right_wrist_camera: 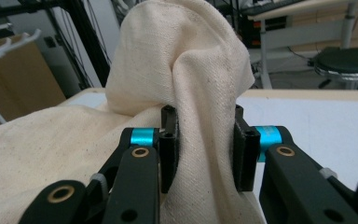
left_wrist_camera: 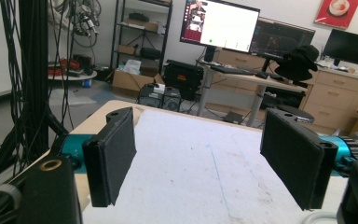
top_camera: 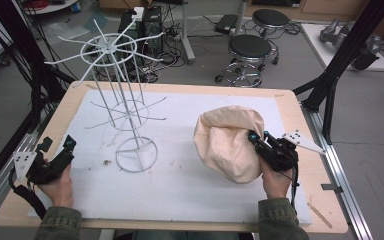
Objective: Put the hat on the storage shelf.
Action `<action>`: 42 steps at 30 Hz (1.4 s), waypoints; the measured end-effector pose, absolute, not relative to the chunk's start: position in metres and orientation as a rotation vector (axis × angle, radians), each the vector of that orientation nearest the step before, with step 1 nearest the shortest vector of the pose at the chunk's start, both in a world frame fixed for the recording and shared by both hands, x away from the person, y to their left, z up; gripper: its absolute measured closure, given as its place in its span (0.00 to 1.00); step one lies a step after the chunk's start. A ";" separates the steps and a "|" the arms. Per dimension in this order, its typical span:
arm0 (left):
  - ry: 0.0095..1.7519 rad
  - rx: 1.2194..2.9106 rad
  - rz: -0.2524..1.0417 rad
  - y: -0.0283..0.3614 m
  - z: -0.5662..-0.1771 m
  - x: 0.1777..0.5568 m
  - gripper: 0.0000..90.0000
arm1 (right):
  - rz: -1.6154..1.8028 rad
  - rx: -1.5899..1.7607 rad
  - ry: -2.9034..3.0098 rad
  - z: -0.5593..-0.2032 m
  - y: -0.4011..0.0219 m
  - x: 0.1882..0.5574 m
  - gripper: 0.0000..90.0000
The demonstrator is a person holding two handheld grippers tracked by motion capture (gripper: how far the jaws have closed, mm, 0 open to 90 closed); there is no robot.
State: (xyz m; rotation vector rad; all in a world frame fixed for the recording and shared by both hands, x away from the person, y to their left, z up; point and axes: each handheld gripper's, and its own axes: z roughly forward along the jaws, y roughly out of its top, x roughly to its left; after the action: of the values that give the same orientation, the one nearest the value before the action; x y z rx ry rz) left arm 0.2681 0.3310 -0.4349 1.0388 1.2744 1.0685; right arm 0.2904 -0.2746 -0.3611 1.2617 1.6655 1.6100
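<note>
A research lab set up for recording: a wooden counter (top_camera: 285, 100) under a white mat stands inside a black frame (top_camera: 350, 45) strung with cables, on a grey floor. Behind it, rolling stools (top_camera: 250, 52) and computer towers (top_camera: 152, 22) sit amid tangled wiring. Across the room, desks carry lit monitors (left_wrist_camera: 220, 24), with shelving (left_wrist_camera: 142, 32) and cardboard boxes (left_wrist_camera: 128, 81) along the wall.
</note>
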 end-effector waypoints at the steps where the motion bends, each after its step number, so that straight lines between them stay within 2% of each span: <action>1: 1.276 1.036 1.068 0.331 -0.435 0.268 0.29 | 1.627 1.252 1.658 -0.358 -0.274 0.289 0.77; 13: 1.282 1.027 1.065 0.332 -0.434 0.267 0.29 | 1.886 1.197 1.582 -0.322 -0.278 0.298 0.77; 24: 1.286 1.018 1.046 0.332 -0.434 0.267 0.29 | 1.902 1.096 1.568 -0.298 -0.270 0.295 0.76; 42: 1.281 1.027 1.012 0.326 -0.435 0.267 0.29 | 1.970 0.941 1.540 -0.237 -0.238 0.285 0.76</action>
State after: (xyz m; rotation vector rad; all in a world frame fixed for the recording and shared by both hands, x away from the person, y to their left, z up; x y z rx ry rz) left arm 0.2675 0.3264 -0.4353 1.0269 1.2807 1.0122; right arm 0.2853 -0.2382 -0.2372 0.9408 1.5396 1.9700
